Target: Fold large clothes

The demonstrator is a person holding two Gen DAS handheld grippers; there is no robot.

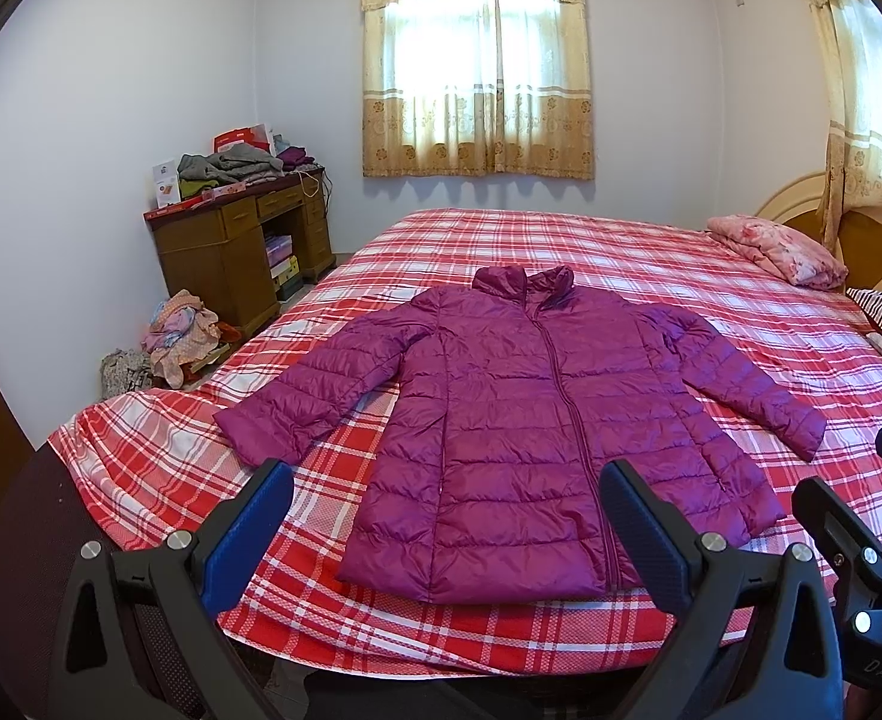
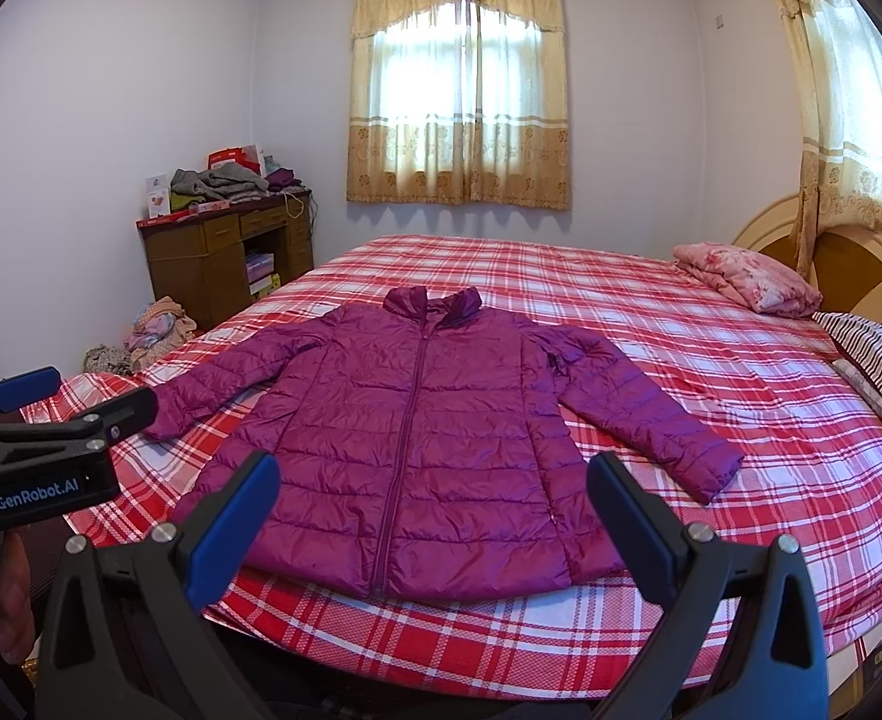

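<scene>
**Both claws spread, jacket flat on bed**

Nearest us, left gripper (image 1: 447, 516) and right gripper (image 2: 432, 507) hang over the near bed edge, jaws spread wide, holding nothing. We see the purple puffer jacket (image 1: 519, 420) lying flat, zipped, sleeves out, on the red plaid bedsheet (image 1: 561, 240). Pink pillow (image 1: 777, 249) far right; cluttered desk (image 1: 237, 246) far left.

This is a bedroom in a home: a wide bed (image 1: 561, 252) under a red and white plaid sheet fills most of the room, with a curved wooden headboard (image 2: 849, 258) and a folded pink floral quilt (image 2: 747, 282) at its head. Patterned beige curtains (image 1: 477, 72) hang over the window, a wooden desk (image 1: 237, 252) in the corner is heaped with folded clothes (image 1: 231, 168) and boxes, and more laundry (image 1: 183, 336) lies piled on the floor beside it.
</scene>
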